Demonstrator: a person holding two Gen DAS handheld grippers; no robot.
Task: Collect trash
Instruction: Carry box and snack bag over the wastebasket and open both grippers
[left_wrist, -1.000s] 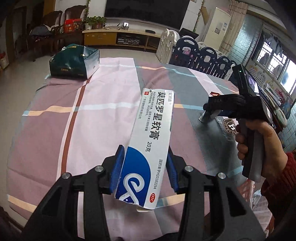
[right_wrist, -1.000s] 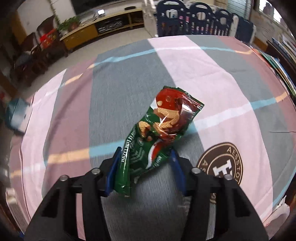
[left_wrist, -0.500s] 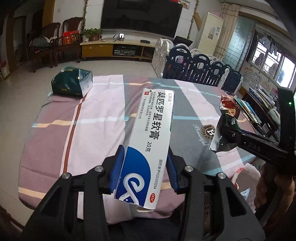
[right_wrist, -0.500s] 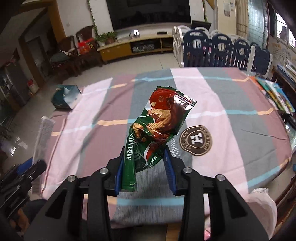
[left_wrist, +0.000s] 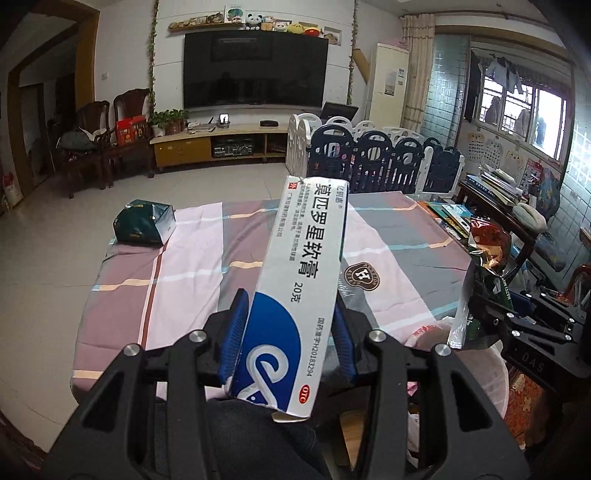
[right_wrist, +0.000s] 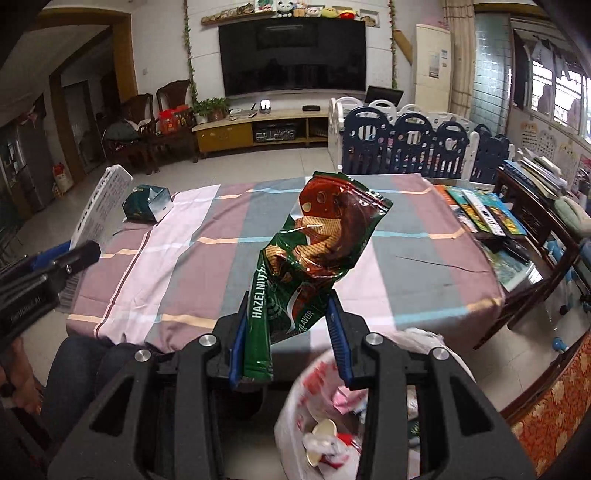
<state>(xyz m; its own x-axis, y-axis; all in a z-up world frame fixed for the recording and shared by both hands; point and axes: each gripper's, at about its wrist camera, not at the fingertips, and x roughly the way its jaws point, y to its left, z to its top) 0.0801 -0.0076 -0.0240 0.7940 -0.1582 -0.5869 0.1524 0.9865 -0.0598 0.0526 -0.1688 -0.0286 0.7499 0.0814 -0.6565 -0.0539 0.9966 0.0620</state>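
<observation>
My left gripper (left_wrist: 290, 326) is shut on a white and blue ointment box (left_wrist: 306, 258), which sticks up and forward, lifted off the table. My right gripper (right_wrist: 288, 326) is shut on a crumpled green and red wafer wrapper (right_wrist: 325, 236), also held in the air. Below the right gripper a white plastic trash bag (right_wrist: 321, 406) stands open with scraps inside. In the left wrist view the wrapper (left_wrist: 487, 251) shows at the right, above the bag's rim (left_wrist: 480, 373). The box's side (right_wrist: 99, 199) shows at the left of the right wrist view.
A checked cloth covers the table (left_wrist: 184, 266) ahead. A dark green packet (left_wrist: 144, 221) lies at its far left corner. Books (right_wrist: 480, 210) lie along a side table at the right. A blue and white playpen fence (right_wrist: 406, 147) stands behind. The person's leg (right_wrist: 81, 362) is below left.
Both grippers rose and pulled back from the table with their loads. The wrapper was lifted off the cloth. The trash bag came into view beneath the right gripper.
</observation>
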